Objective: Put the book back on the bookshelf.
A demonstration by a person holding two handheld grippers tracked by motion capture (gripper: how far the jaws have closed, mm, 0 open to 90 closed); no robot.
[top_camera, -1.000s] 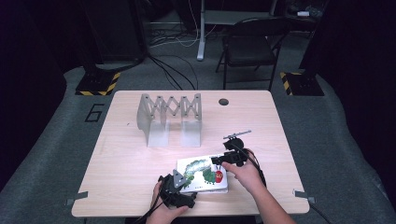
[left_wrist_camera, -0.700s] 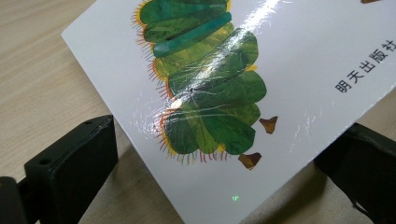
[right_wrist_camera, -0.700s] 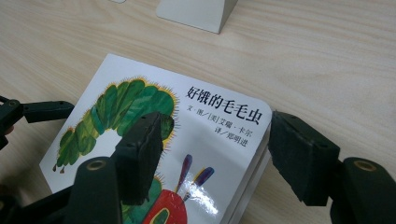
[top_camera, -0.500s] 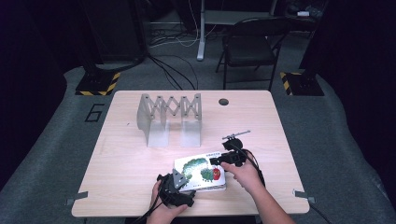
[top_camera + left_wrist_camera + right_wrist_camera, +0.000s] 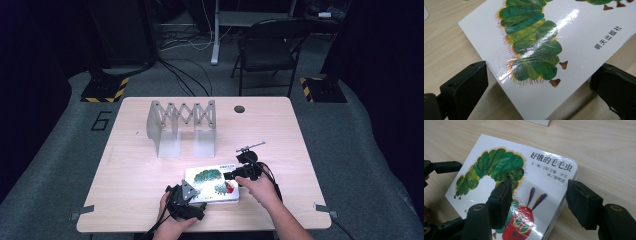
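Note:
A white board book (image 5: 212, 184) with a green caterpillar on its cover lies flat near the table's front edge. My left gripper (image 5: 192, 192) is at the book's near left corner. In the left gripper view its jaws (image 5: 540, 68) press against the two edges of that corner of the book (image 5: 564, 37). My right gripper (image 5: 231, 177) hovers over the right end. Its jaws (image 5: 540, 187) have just been closing. One finger (image 5: 501, 200) is above the cover of the book (image 5: 544, 175). The other finger (image 5: 582, 200) stands clear of the book's rounded edge.
A grey accordion-style rack (image 5: 181, 125) stands upright at the back middle of the wooden table (image 5: 135, 170). A round cable hole (image 5: 239, 109) sits beside it. A folding chair (image 5: 267, 50) stands beyond the table's far edge.
Both hands have kept their places at the book. The right gripper's jaws look slightly narrower over the book's right end.

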